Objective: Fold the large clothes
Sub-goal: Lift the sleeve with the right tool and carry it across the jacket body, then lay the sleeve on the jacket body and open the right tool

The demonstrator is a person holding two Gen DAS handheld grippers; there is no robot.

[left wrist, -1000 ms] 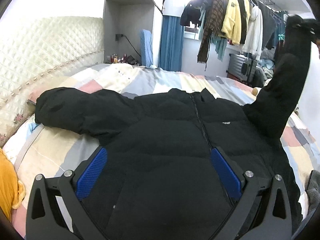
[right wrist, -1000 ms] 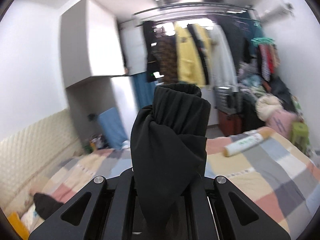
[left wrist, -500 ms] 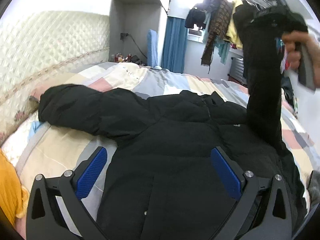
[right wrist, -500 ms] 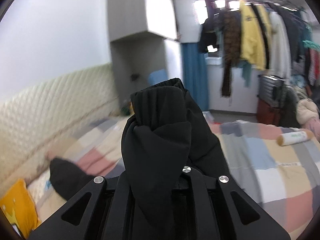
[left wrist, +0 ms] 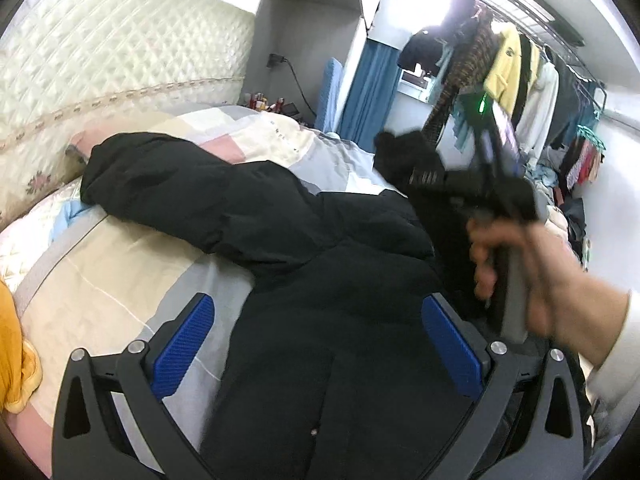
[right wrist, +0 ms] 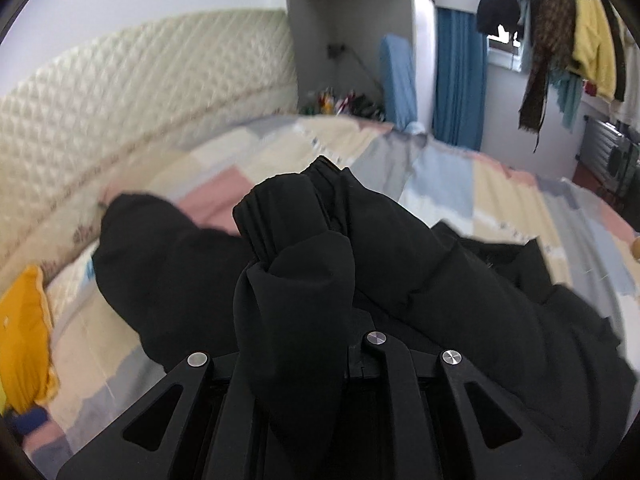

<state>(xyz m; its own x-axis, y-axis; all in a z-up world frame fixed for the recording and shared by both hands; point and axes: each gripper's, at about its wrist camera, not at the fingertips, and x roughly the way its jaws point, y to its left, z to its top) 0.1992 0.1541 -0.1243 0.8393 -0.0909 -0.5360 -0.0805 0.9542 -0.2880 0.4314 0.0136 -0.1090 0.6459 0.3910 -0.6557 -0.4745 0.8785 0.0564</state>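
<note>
The jacket (left wrist: 320, 300) lies spread on the bed (left wrist: 100, 280). The right gripper (right wrist: 296, 344) holds its sleeve (right wrist: 296, 280), folding it across; next, lay it flat on the chest. The left gripper (left wrist: 316, 344) is wide open above the body.

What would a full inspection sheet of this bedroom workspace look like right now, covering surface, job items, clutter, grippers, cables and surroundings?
Surface: bed with a patchwork quilt in beige, grey and pink.
Job's things: black puffer jacket lying front up on the quilt; one sleeve stretched toward the headboard, the other sleeve's cuff lifted over the body.
Clutter: yellow cushion at the bed's edge; small bottles in the corner.
Grippers: left gripper open, above the jacket's body; right gripper shut on the cuff.
Cables: black power cord hanging from a wall socket.
Surroundings: quilted headboard, blue curtain, rail of hanging clothes.
</note>
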